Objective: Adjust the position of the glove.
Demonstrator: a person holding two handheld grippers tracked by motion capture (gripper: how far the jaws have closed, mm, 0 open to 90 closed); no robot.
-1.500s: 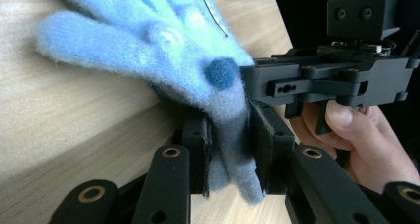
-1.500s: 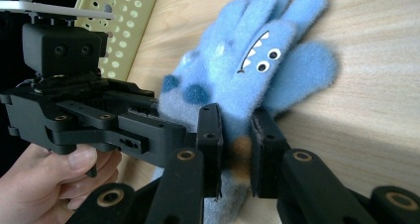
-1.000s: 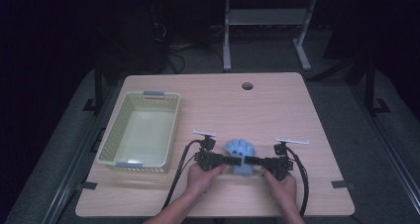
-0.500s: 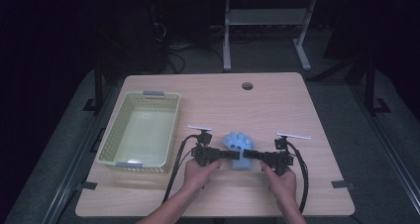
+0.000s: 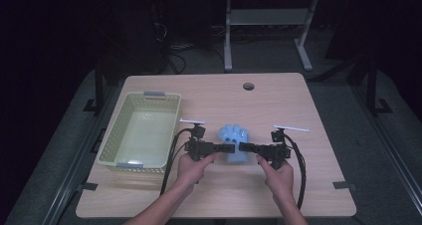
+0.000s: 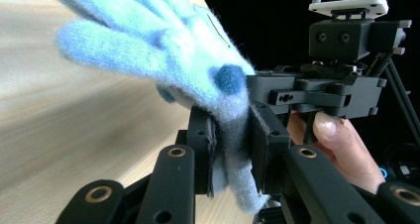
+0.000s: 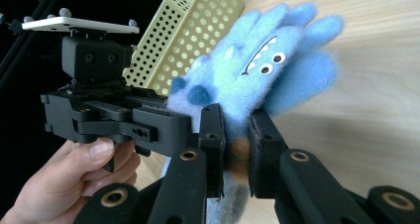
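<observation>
A fuzzy blue glove [image 5: 234, 135] with a cartoon face hangs over the wooden table [image 5: 308, 105], held between my two grippers. My left gripper [image 5: 230, 148] comes in from the left and is shut on the glove's cuff [image 6: 233, 149]. The glove's fingers [image 6: 148, 40] fan out above its jaws. My right gripper [image 5: 244, 148] comes in from the right and is shut on the other side of the cuff [image 7: 236, 149]. In the right gripper view the glove's face [image 7: 257, 60] shows. The two grippers face each other, tips almost touching.
A pale green perforated basket [image 5: 114, 135] stands on the left of the table; its wall [image 7: 198, 30] shows behind the glove. A round cable hole [image 5: 248, 86] sits at the table's far edge. Black cables [image 5: 171, 158] trail from both grippers toward the front edge.
Both hands have risen a little together, and the glove has come up with them. Both grips look unchanged.
</observation>
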